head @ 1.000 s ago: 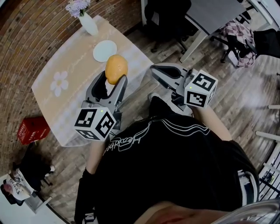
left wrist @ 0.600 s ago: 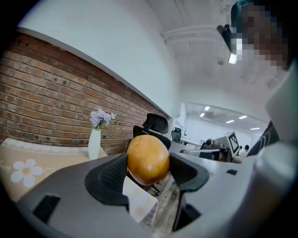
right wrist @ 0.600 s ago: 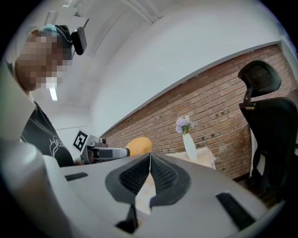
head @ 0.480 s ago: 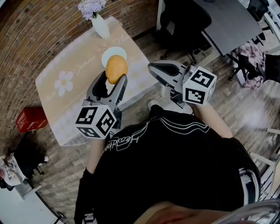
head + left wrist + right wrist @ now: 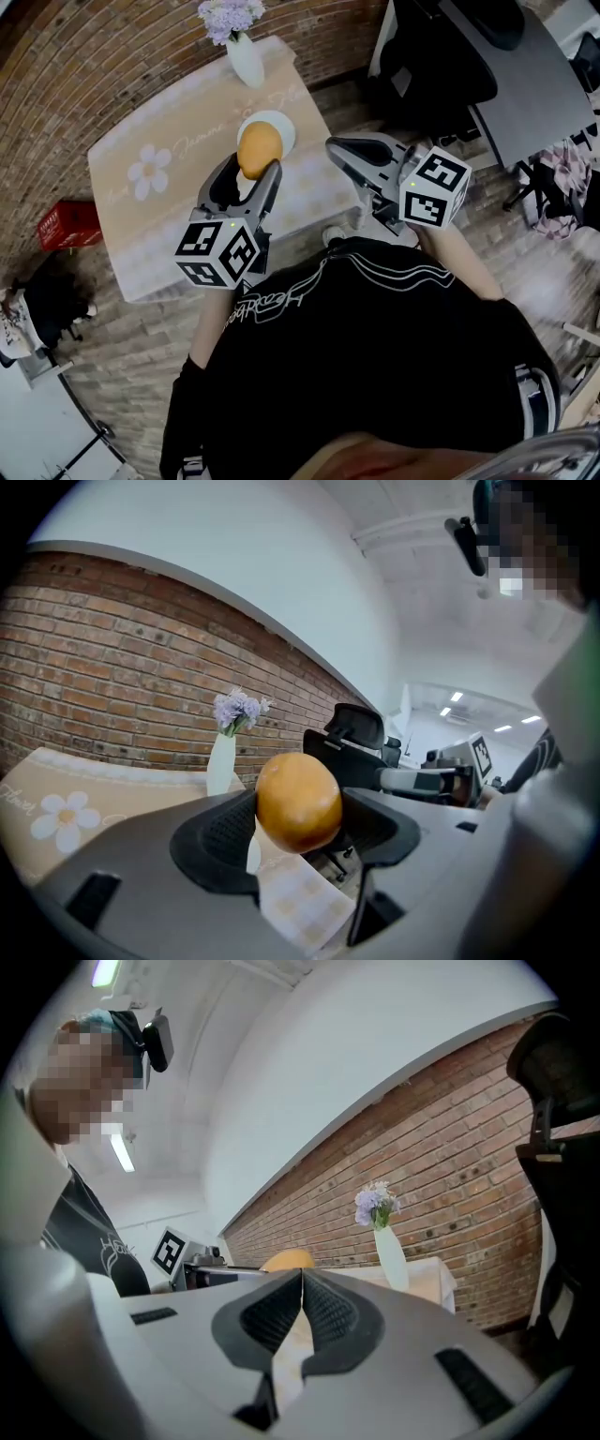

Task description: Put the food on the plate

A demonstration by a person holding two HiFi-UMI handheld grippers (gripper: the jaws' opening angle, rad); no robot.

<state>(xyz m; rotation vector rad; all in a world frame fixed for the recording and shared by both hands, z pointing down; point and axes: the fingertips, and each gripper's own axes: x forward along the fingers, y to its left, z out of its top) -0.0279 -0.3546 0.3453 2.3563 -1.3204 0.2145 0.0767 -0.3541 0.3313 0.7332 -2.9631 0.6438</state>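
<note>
Fingers [image 5: 267, 187] of the left gripper [image 5: 253, 173] pinched a round orange food item [image 5: 260, 147]. In head view it was held in the air, overlapping the white plate [image 5: 284, 125] on the tabletop [image 5: 169, 216], w/ a vase [image 5: 246, 61] behind. The right gripper [image 5: 336, 148] was off to the right, apart. Left gripper view: food [image 5: 298, 801] clamped btwn both fingers, clear of the tabletop. Right gripper view: fingers [image 5: 272, 1316] pressed together.

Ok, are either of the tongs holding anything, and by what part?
The left tongs clamp the round orange food across its middle, one jaw on each side. The right tongs are shut and empty.
</note>
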